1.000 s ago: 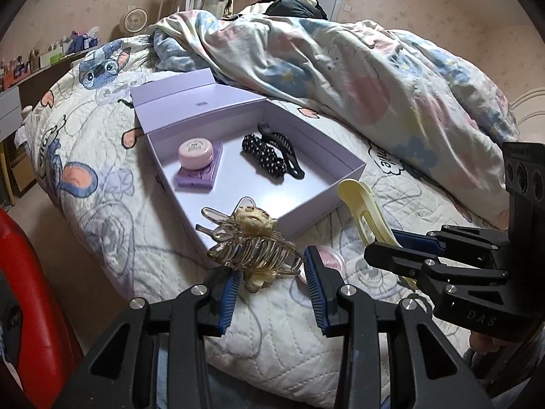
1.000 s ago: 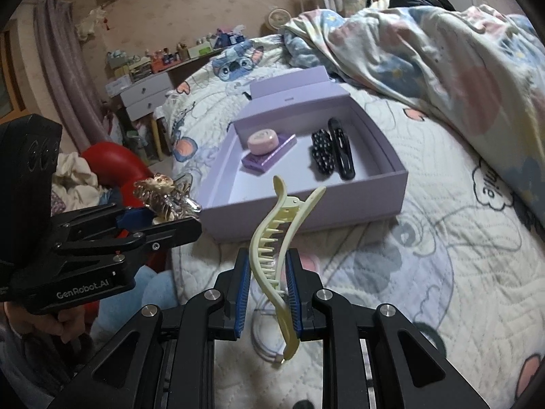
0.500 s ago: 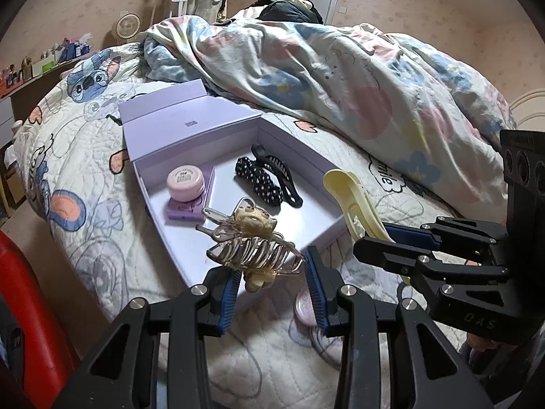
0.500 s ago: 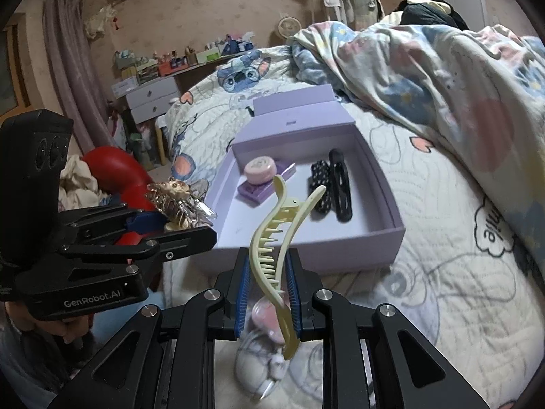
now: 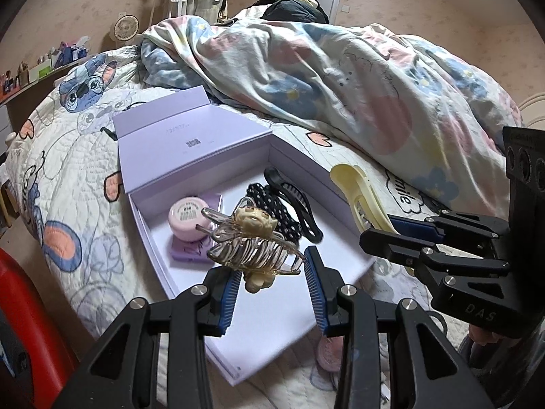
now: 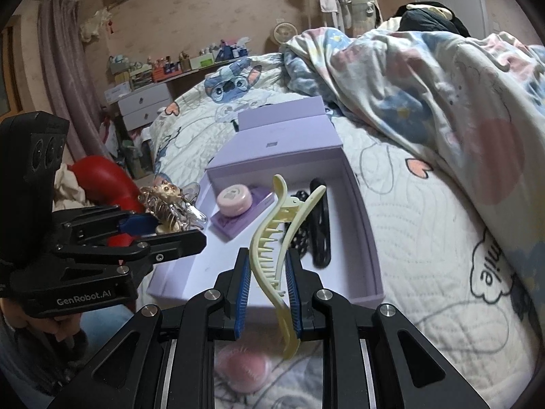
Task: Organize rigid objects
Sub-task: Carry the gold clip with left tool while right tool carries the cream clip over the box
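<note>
My left gripper [image 5: 271,274] is shut on a translucent claw clip with a cream charm [image 5: 253,243] and hangs over the near corner of the open lavender box [image 5: 301,165]. In the box lie a pink round compact [image 5: 186,216] on a purple pad, a dotted black clip [image 5: 272,209] and a plain black clip [image 5: 299,204]. My right gripper [image 6: 268,274] is shut on a long pale yellow clip [image 6: 272,238], above the box's front edge [image 6: 371,238]. The left gripper [image 6: 160,230] with its claw clip [image 6: 165,201] shows to the left in the right wrist view.
The box sits on a quilted cartoon-print bedspread [image 5: 68,177]. A rumpled floral duvet [image 5: 340,78] is heaped behind and to the right. A pink round item [image 6: 243,371] lies on the bed under the grippers. A red object [image 6: 102,177] and a white dresser [image 6: 143,109] stand left of the bed.
Both grippers have moved forward to the box with their clips still held. The box now lies right under the fingertips, and the pink item on the bed has slid beneath them.
</note>
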The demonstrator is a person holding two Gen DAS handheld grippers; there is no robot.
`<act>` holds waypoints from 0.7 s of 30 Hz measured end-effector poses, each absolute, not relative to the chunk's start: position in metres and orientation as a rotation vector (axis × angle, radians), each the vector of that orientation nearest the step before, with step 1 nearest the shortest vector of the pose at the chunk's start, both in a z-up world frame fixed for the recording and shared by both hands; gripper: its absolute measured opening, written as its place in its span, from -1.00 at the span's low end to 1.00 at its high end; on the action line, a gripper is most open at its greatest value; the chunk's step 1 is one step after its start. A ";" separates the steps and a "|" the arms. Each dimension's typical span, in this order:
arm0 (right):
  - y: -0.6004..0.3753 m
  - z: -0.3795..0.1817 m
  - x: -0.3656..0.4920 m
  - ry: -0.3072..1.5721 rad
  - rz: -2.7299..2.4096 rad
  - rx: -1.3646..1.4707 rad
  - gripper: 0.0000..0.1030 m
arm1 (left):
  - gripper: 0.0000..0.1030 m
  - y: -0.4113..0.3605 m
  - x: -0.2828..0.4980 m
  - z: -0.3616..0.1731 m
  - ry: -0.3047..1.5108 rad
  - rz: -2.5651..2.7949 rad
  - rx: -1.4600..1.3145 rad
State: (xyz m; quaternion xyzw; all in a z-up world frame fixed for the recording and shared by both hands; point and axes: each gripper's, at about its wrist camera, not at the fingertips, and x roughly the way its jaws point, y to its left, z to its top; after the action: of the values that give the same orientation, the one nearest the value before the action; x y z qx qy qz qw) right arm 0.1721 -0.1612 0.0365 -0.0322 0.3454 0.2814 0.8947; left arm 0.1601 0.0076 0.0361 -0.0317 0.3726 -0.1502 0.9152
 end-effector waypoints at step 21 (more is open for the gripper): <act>-0.137 0.044 0.228 0.674 0.646 -0.132 -0.61 | -0.29 0.023 0.227 0.032 0.773 -0.287 -0.069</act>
State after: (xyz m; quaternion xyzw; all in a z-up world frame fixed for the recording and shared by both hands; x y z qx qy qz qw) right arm 0.2278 -0.1371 0.0436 -0.0634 0.3246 0.3114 0.8909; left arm 0.2272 0.0231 0.0322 -0.0335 0.3754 -0.1396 0.9157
